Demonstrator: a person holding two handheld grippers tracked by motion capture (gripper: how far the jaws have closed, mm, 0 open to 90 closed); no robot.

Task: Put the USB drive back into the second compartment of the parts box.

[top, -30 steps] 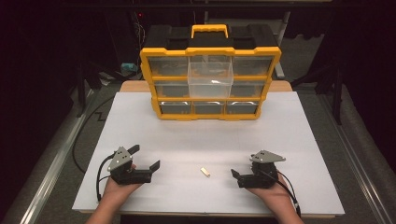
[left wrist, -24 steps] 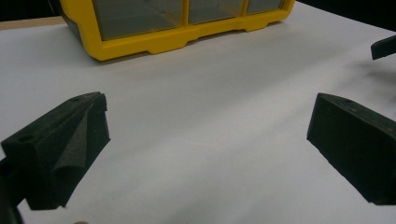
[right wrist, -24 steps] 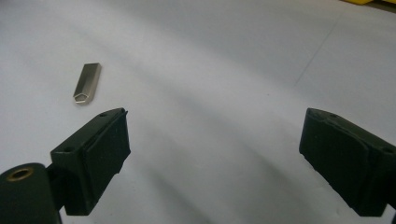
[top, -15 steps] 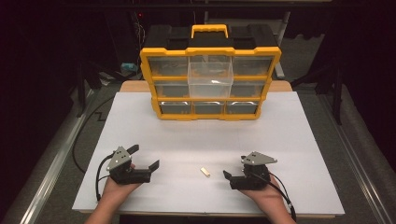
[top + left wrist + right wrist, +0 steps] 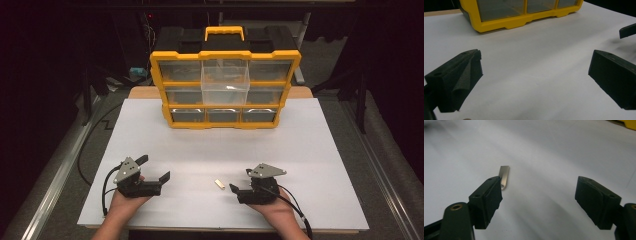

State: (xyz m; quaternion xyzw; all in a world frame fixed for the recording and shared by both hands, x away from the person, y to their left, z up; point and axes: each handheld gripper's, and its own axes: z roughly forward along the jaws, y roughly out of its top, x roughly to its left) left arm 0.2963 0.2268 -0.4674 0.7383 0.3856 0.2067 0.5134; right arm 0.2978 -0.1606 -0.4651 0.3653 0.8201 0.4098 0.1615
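A: What's the surface like?
B: A white tabletop (image 5: 310,140) in a dark room, with a yellow organizer (image 5: 225,90) at its far edge; no readable writing.
A: And the metal tab (image 5: 218,184)?
B: Well in front of the organizer, just beside the right hand-held gripper (image 5: 240,182), jaws spread. The left hand-held gripper (image 5: 154,168) is spread too.

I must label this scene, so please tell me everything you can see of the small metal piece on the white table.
The small metal piece is a thin, flat, silvery strip that looks like metal. It lies flat on the white table, ahead of the open right gripper, partly behind one jaw in the right gripper view. Whether that jaw touches it is unclear.
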